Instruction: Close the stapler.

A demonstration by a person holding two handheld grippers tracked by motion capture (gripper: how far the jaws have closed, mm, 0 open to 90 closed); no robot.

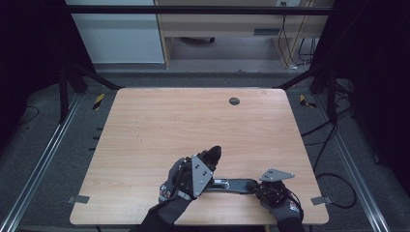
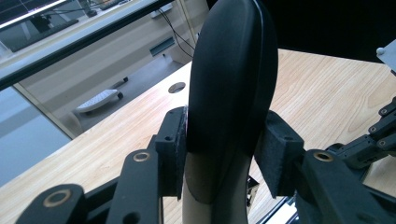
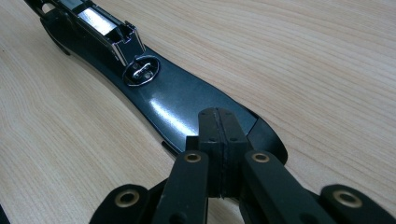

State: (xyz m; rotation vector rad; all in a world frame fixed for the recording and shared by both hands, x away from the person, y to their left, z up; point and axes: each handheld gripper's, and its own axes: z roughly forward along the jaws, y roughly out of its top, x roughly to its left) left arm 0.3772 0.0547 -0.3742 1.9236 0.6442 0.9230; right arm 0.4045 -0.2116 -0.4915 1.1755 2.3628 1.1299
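Stapler is swung open on the table: base lies flat, long axis running straight away from the right gripper, whose fingers are pressed together, tips down on the base's near end, pinning it. The black top arm stands up between the left gripper pads, pinched lightly near its lower part, long axis rising up and away from them. Left is the nearer hand to the arm; my read is the next move pivots that arm about the hinge while right holds the base.
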